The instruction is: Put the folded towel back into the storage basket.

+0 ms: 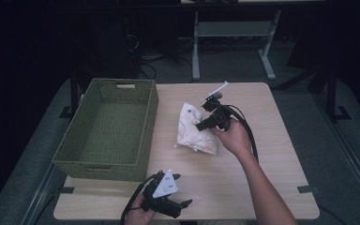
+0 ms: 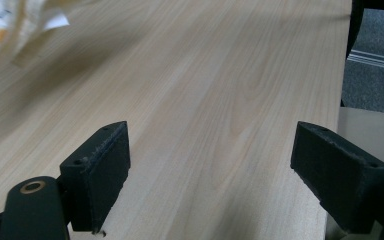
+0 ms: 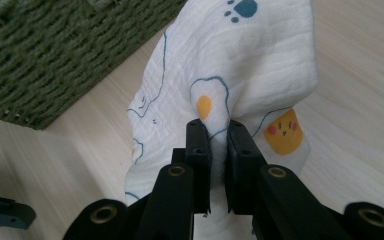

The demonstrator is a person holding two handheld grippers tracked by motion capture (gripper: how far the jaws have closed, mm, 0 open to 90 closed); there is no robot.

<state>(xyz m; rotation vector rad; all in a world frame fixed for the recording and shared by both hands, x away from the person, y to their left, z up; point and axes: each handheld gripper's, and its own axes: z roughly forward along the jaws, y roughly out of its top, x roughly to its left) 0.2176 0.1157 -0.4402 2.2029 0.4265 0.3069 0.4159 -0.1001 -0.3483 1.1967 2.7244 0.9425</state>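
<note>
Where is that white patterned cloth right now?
In the high view the cloth sits mid-table, just right of the green basket, pinched by the right gripper, part lifted, its lower edge on the table.

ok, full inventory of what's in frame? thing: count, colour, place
basket: 1, green woven, left half of the table, nothing inside
cloth: 1, white with blue outlines and yellow prints, table centre, partly lifted, pinched by the right gripper
table: 1, light wood
metal frame: 1, grey, on the floor beyond the table
left gripper: 1, black, fingers wide apart over bare tabletop at the near edge
right gripper: 1, black, fingers shut on the cloth
</note>
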